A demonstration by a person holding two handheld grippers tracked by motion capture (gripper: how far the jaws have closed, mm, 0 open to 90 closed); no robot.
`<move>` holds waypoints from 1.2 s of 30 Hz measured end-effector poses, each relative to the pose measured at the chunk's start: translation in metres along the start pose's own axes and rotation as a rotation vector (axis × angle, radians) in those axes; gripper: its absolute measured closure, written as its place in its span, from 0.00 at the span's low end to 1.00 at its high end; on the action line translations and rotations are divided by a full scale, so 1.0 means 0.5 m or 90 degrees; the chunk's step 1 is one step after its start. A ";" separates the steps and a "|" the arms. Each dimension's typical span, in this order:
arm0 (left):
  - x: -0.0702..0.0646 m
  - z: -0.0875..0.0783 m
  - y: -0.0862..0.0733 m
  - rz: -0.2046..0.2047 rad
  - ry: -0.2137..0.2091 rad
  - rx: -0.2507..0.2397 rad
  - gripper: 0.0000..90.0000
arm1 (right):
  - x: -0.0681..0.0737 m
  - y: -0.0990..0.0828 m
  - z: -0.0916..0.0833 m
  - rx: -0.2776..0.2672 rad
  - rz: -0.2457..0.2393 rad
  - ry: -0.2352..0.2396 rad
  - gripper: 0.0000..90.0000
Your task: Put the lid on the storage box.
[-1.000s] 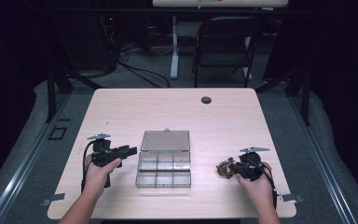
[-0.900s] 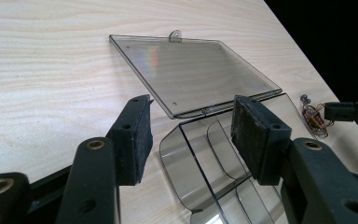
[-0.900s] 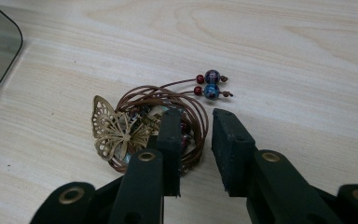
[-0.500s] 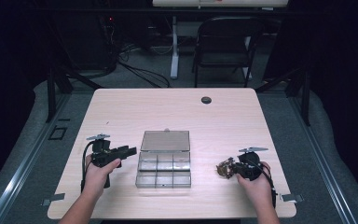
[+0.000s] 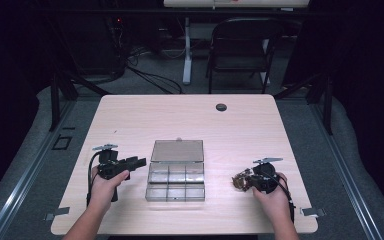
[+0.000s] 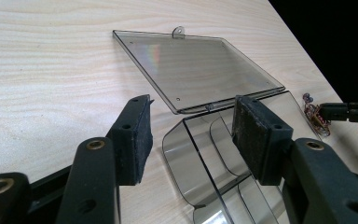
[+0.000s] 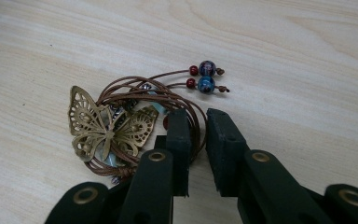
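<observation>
A clear plastic compartment box (image 5: 175, 186) lies open at the table's middle, its lid (image 5: 177, 151) flat behind it. My left gripper (image 5: 141, 161) hovers just left of the box, open; in the left gripper view its jaws (image 6: 191, 135) straddle the corner of the box (image 6: 200, 158) without touching it. A brown cord bracelet (image 7: 107, 128) with a brass butterfly and blue and red beads (image 7: 206, 77) lies right of the box. My right gripper (image 7: 199, 126) has just been closing, and its pads now pinch the bracelet's cord loops. The high view shows the right gripper (image 5: 245, 181) at the bracelet (image 5: 237, 181).
A small black round object (image 5: 221, 107) sits near the table's far edge. A folding chair (image 5: 240, 50) and cables stand on the floor beyond. Bare tabletop (image 5: 130, 120) lies around the box. The right gripper (image 6: 349, 111) shows far off in the left gripper view.
</observation>
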State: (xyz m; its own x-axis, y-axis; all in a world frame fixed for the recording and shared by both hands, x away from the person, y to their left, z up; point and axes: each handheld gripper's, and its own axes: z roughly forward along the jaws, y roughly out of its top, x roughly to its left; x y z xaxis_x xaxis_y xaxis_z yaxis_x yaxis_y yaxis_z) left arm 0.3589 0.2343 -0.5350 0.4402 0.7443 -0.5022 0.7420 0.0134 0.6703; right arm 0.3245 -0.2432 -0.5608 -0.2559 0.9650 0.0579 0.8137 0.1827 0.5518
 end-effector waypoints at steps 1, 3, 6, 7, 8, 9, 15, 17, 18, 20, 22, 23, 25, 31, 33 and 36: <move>0.000 0.000 0.000 0.000 0.000 0.000 0.53 | 0.001 0.000 0.001 0.001 -0.002 -0.003 0.88; 0.000 0.000 -0.001 0.001 0.000 0.001 0.53 | 0.001 0.000 0.003 0.001 -0.007 -0.004 0.89; 0.000 0.000 -0.001 0.001 0.000 0.001 0.53 | 0.002 0.000 0.003 0.001 -0.010 -0.006 0.90; 0.000 0.001 -0.001 0.002 0.000 0.002 0.53 | 0.002 0.001 0.002 0.004 -0.013 -0.004 0.91; 0.000 0.001 -0.001 0.002 0.000 0.002 0.53 | 0.003 0.001 0.002 0.007 -0.012 -0.003 0.92; 0.000 0.001 -0.001 0.002 0.000 0.002 0.53 | 0.004 0.002 0.002 0.008 -0.015 -0.004 0.93; 0.001 0.000 -0.002 0.000 0.001 -0.002 0.53 | 0.006 0.002 0.004 0.005 -0.018 -0.004 0.97; 0.001 -0.001 -0.002 -0.001 0.002 -0.002 0.53 | 0.003 0.002 0.003 0.010 -0.006 0.004 0.97; 0.001 -0.001 -0.001 -0.001 0.002 -0.004 0.53 | 0.003 0.002 0.003 0.005 -0.002 0.001 0.97; 0.002 -0.001 -0.002 -0.002 0.003 -0.004 0.53 | 0.003 0.005 -0.002 0.006 -0.001 0.004 0.97; 0.002 0.000 -0.002 -0.002 0.003 -0.003 0.53 | 0.005 0.008 -0.011 -0.011 0.001 0.007 0.97; 0.002 0.000 -0.002 -0.004 0.004 -0.004 0.53 | 0.007 0.009 -0.016 -0.018 0.005 0.008 0.97; 0.002 0.000 -0.002 -0.002 0.006 -0.004 0.53 | 0.010 0.013 -0.027 -0.031 -0.001 0.013 0.97; 0.003 -0.001 -0.002 -0.002 0.007 -0.005 0.53 | 0.025 0.018 -0.046 -0.045 -0.009 0.024 0.97; 0.003 -0.001 -0.002 -0.002 0.007 -0.005 0.53 | 0.027 0.019 -0.048 -0.052 -0.008 0.028 0.97; 0.003 0.000 -0.003 -0.002 0.007 -0.003 0.53 | 0.033 0.022 -0.059 -0.066 -0.009 0.038 0.97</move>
State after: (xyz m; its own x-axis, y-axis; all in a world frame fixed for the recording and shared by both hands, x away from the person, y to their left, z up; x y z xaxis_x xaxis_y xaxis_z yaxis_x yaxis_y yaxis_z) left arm 0.3585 0.2351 -0.5367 0.4328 0.7513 -0.4982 0.7409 0.0184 0.6714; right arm 0.3139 -0.2306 -0.5292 -0.3001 0.9490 0.0969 0.7522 0.1729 0.6359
